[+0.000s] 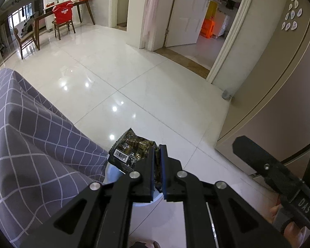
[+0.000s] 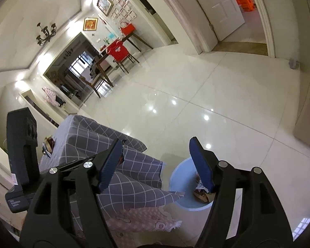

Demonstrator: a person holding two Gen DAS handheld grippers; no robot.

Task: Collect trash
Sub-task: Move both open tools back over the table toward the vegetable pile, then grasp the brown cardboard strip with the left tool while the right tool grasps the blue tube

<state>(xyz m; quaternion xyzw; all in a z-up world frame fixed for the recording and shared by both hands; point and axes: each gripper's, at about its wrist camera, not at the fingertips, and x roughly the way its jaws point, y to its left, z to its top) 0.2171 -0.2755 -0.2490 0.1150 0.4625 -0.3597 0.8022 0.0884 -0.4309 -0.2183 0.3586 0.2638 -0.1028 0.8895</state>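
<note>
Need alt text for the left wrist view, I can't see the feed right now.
The left gripper is shut on a crumpled black snack wrapper, held above a white bin beside a grey checked tablecloth. Glossy white floor tiles stretch ahead.

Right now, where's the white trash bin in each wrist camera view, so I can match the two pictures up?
Left wrist view: the white trash bin sits bottom centre, mostly hidden behind the left gripper and its dark snack wrapper.
Right wrist view: the bin is lower right of centre, partly behind a finger of the right gripper, trash inside.
Shared landmark: the grey checked tablecloth beside the bin.
</note>
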